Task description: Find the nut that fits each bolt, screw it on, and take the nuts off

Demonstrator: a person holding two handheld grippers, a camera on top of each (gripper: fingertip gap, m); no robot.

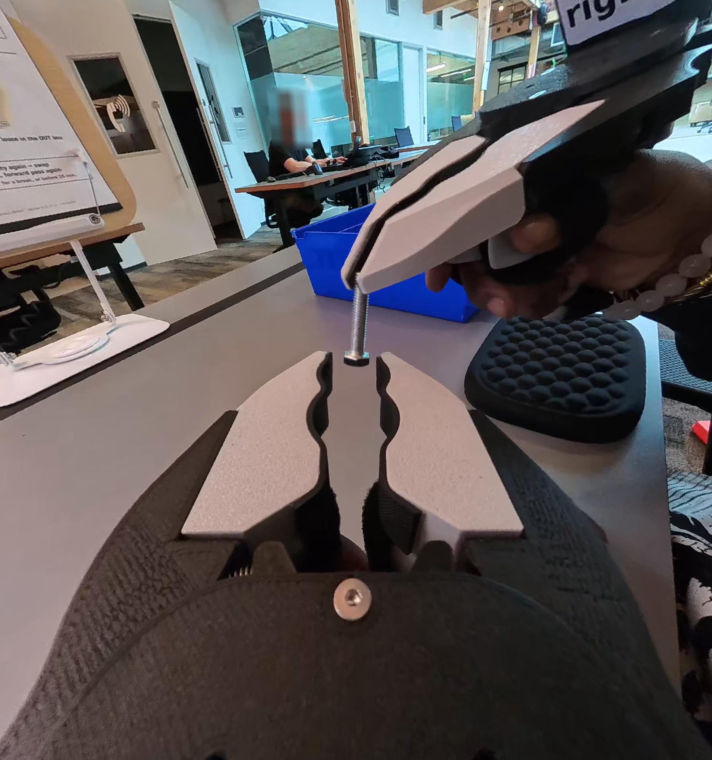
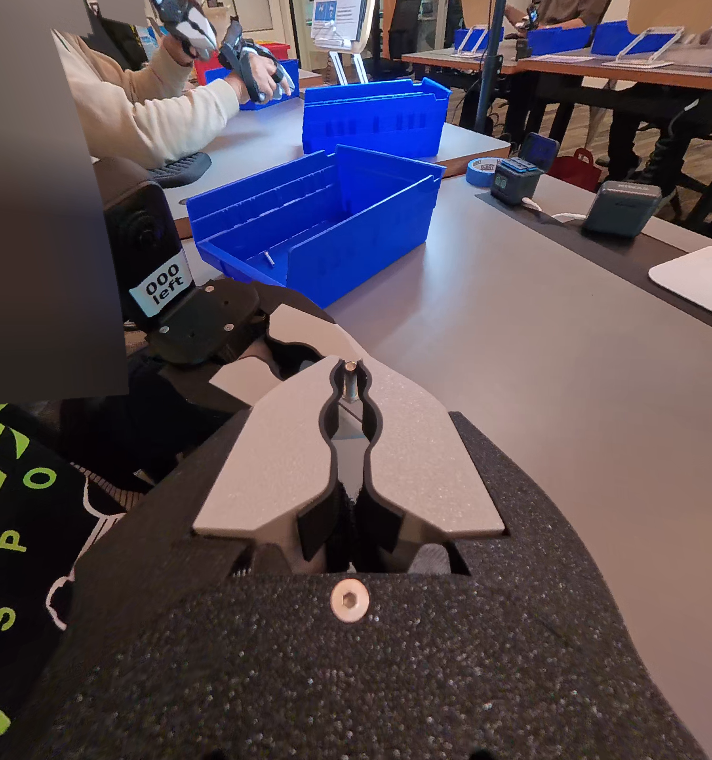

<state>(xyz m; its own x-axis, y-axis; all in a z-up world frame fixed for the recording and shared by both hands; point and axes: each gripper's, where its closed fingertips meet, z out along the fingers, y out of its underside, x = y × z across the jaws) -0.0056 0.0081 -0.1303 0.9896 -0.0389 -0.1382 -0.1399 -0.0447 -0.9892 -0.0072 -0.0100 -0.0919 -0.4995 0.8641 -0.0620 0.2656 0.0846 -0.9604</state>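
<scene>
blue bin (image 1: pixel 333 255) behind bolt (image 1: pixel 357 325), probably clear

Right gripper (image 2: pixel 348 368) jaws pinch an upright silver bolt (image 2: pixel 349 384)

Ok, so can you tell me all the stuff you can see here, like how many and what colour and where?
Silver threaded metal bolt: one, hanging head-down from the right gripper.
Blue plastic bins: two nearby, on the tables, the nearer one holding a small silver screw.
Black bumpy rubber pad: one, right side of the grey table.
White sign stand: one, left.
Blue tape roll: one, far edge.
Right gripper: grey and black, pinching the bolt's tip.
Left gripper: grey and black, open, fingertips either side of the bolt head.
</scene>
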